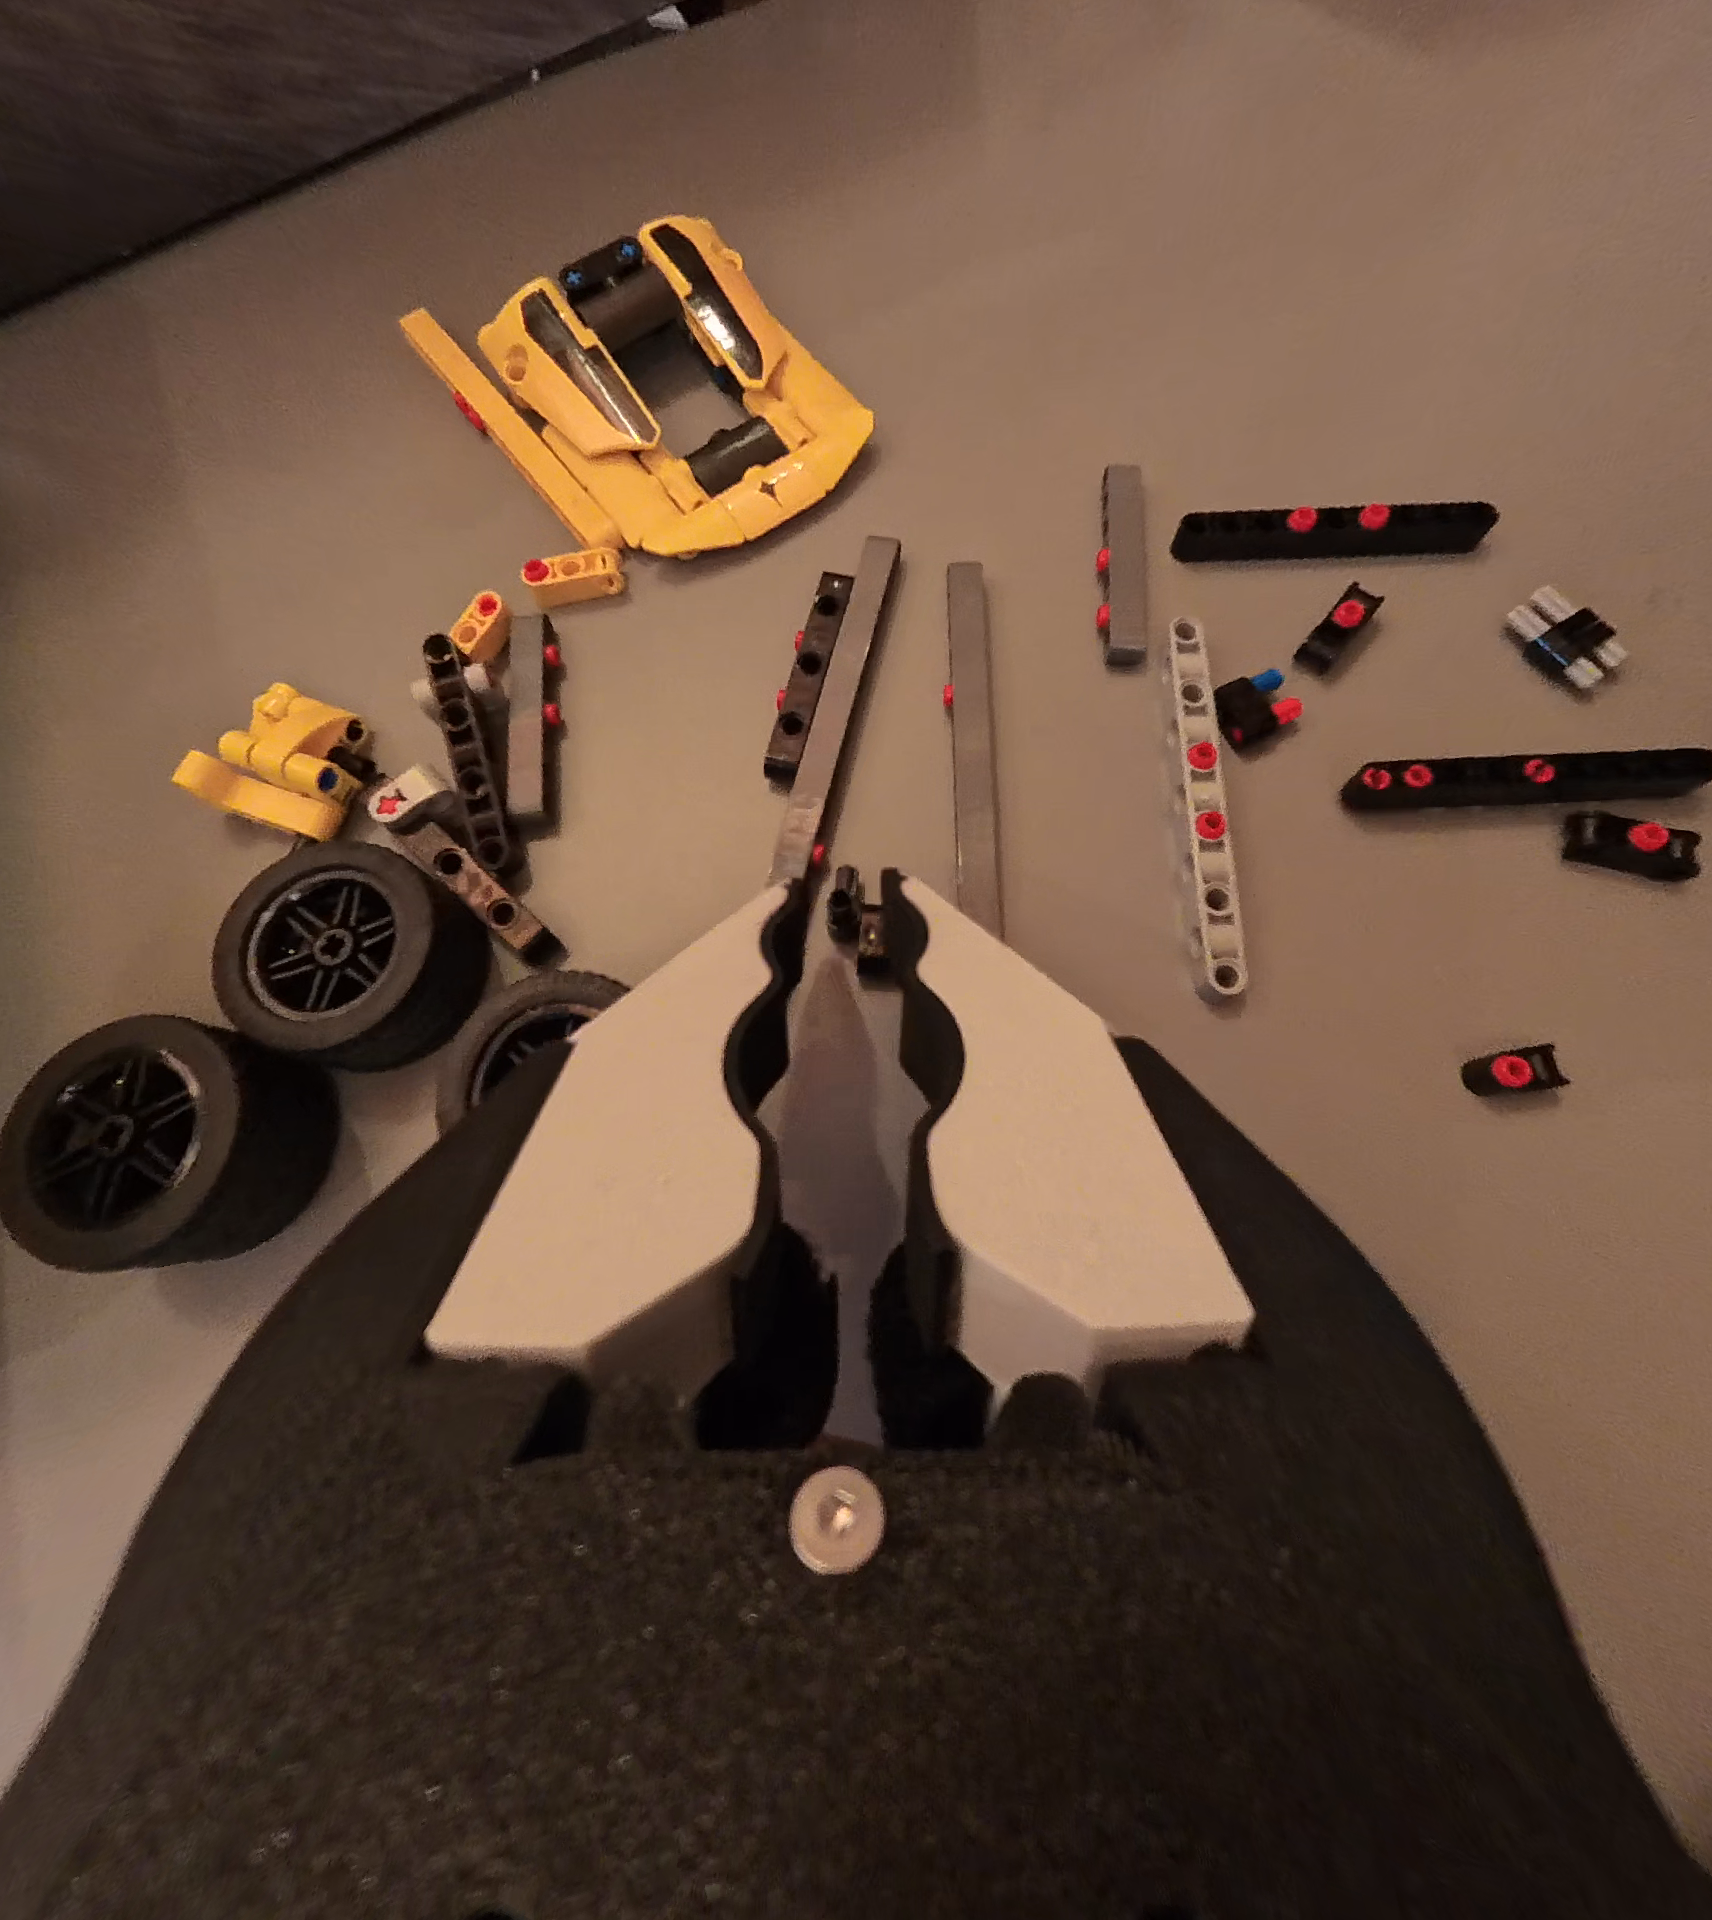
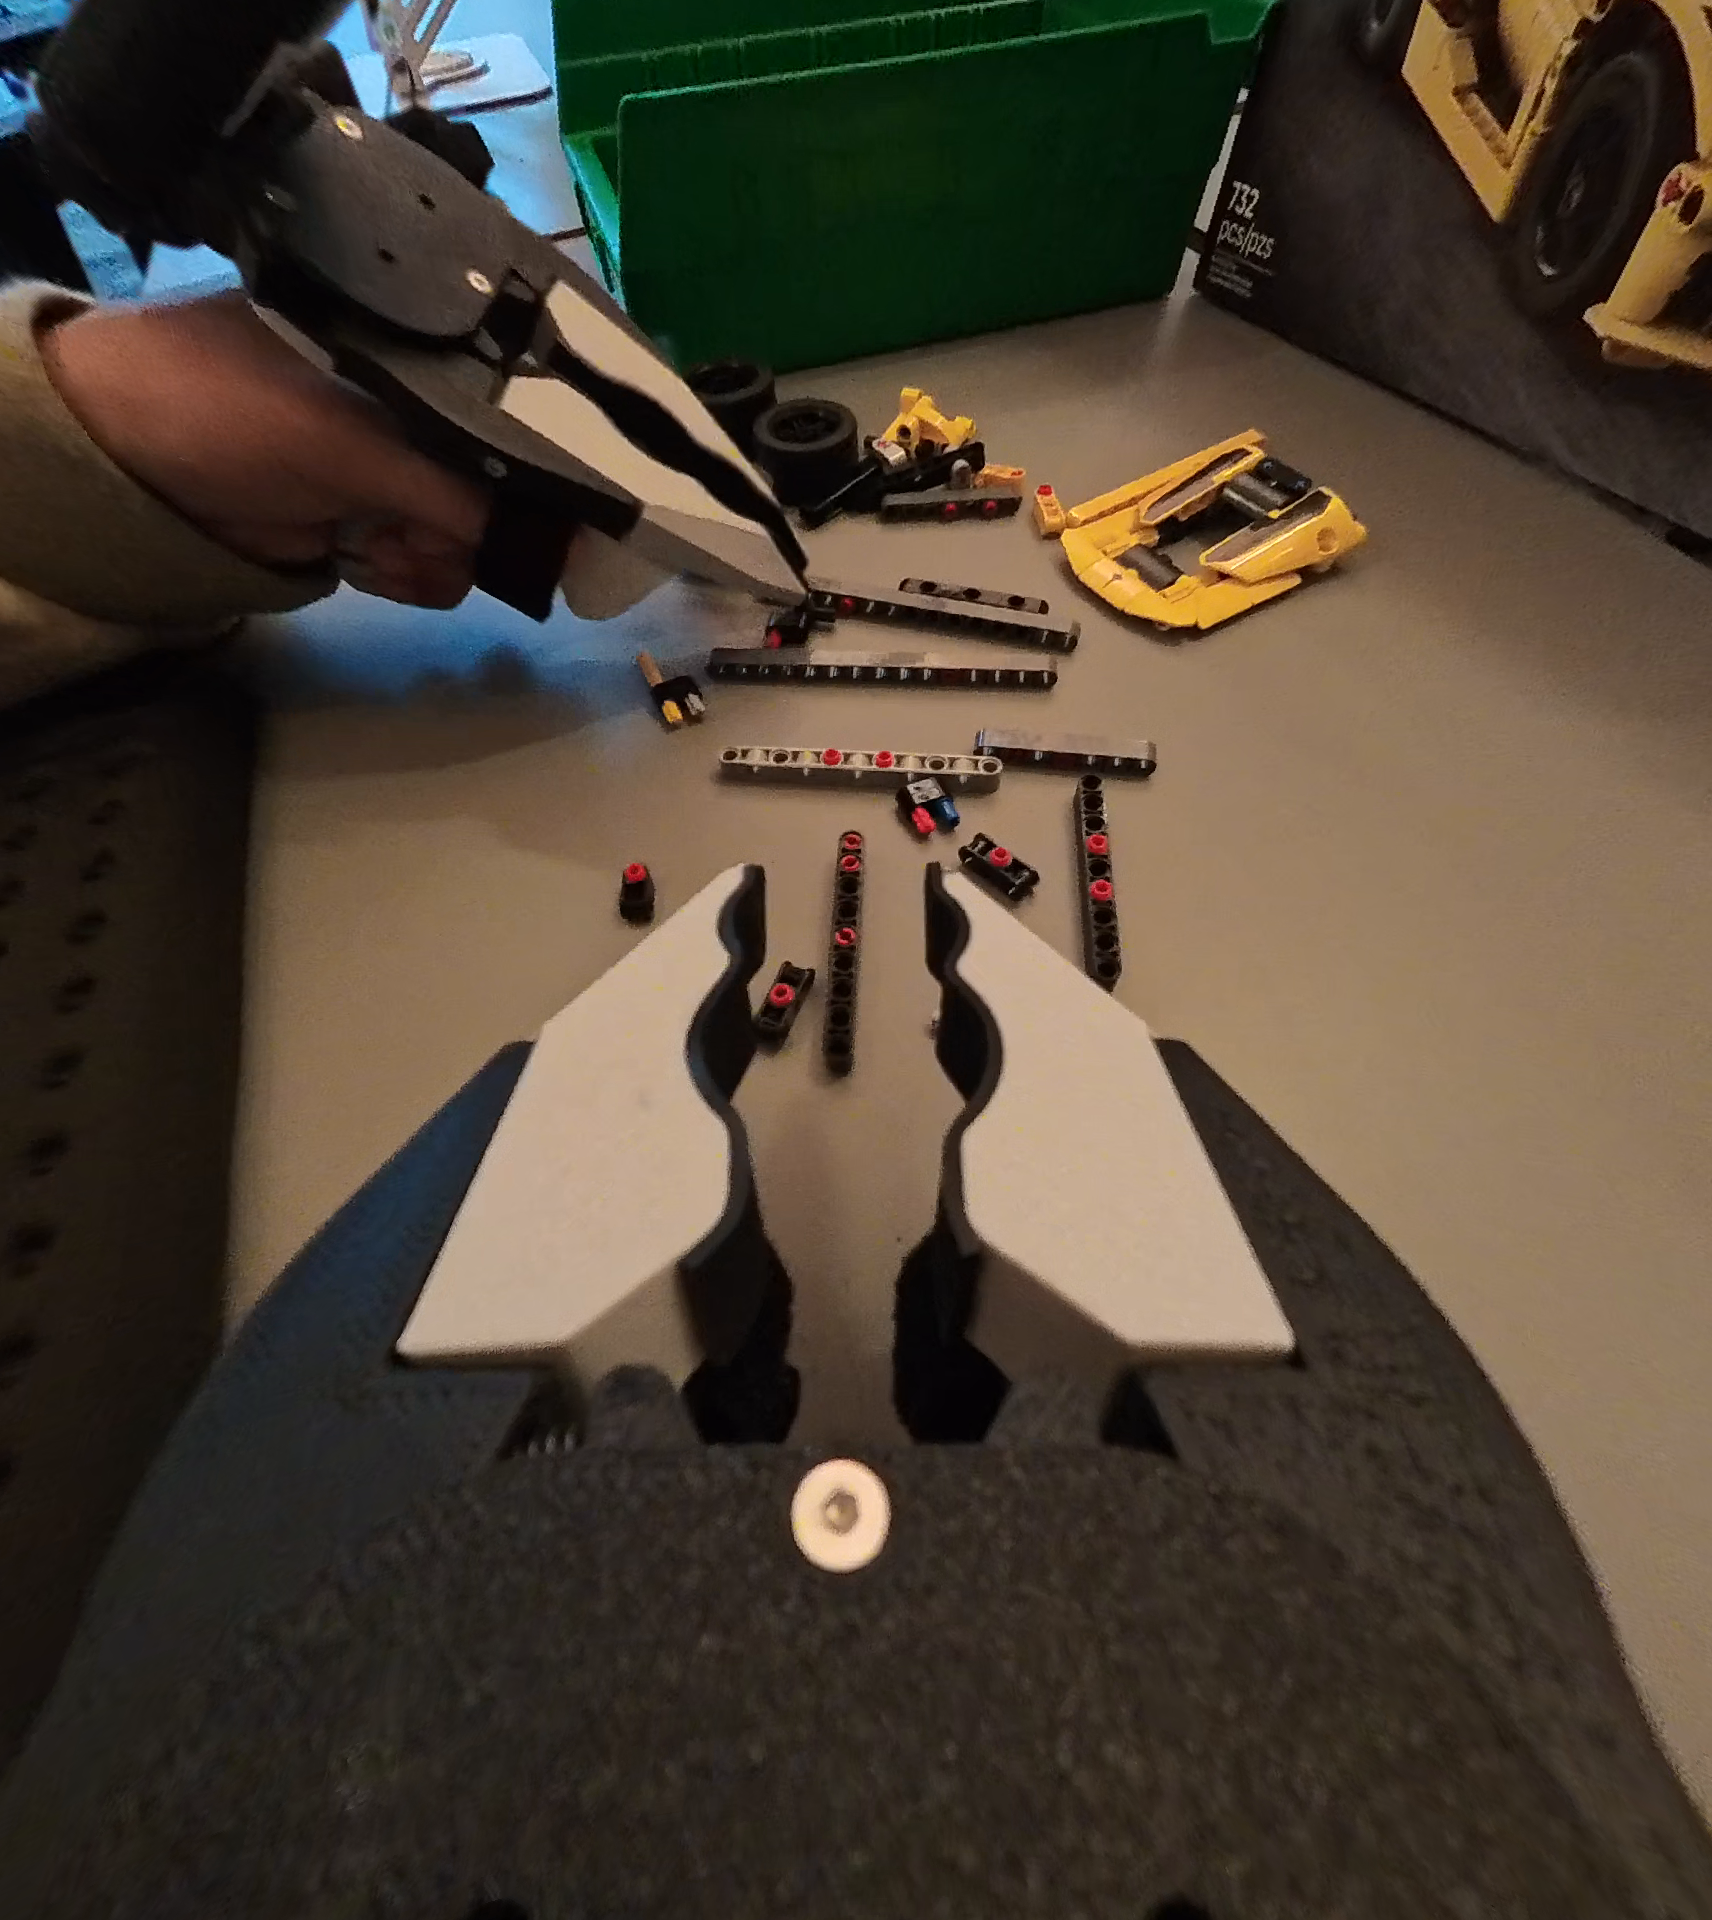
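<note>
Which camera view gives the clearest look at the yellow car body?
The left wrist view: the yellow car body lies seen from above, unobstructed. The right wrist view shows it farther off, at a low angle.

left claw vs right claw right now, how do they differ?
Opening: the left claw has its fingers drawn close around a small black connector piece; the right claw is spread wide and holds nothing.
Position: the left claw's tips are down at the table, beside a long dark beam; the right claw frames a black beam with red pins, not touching it.
Shared: both have grey fingers on black bodies.
</note>
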The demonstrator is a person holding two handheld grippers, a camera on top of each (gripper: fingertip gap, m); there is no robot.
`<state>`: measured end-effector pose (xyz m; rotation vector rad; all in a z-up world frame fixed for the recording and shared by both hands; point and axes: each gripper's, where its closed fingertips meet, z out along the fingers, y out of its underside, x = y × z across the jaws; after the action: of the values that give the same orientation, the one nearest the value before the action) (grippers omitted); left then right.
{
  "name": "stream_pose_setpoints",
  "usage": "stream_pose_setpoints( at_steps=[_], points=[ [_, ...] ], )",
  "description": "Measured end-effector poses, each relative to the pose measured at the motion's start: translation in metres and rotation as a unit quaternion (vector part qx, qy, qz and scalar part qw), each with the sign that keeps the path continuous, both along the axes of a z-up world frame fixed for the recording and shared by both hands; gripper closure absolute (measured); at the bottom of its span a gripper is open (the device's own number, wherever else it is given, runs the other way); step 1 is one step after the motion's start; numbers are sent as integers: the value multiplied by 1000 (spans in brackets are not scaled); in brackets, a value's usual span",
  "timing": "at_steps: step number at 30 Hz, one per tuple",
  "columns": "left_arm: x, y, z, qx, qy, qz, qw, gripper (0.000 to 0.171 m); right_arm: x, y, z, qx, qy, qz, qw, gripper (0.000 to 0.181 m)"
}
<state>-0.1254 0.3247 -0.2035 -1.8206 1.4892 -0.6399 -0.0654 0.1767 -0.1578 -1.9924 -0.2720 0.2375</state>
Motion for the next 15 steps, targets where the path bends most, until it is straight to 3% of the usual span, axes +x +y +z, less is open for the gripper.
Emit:
stream_pose_setpoints(
  at_steps=[2, 5, 8, 10, 12, 15],
  points=[
    [2, 3, -3, 1, 1, 4, 1000, 167, 0, -1, 1, -1, 12, 1, 1000, 151],
    [3, 2, -3, -5, -1, -4, 1000, 168, 1, -1, 1, -2, 22, 3, 1000, 151],
    [14, -13, 29, -66, -71, -18, 995, 168, 4, 0, 5, 9, 31, 5, 999, 152],
    [28, -48, 72, -188, -173, -63, 965, 168, 1, 0, 17, 32, 59, 19, 998, 152],
    [38, -81, 107, -306, -246, -100, 914, 168, -6, -1, 33, 65, 97, 40, 992, 143],
    [49, -110, 126, -368, -288, -131, 874, 169, -8, -2, 53, 117, 77, 37, 989, 138]
  ],
)
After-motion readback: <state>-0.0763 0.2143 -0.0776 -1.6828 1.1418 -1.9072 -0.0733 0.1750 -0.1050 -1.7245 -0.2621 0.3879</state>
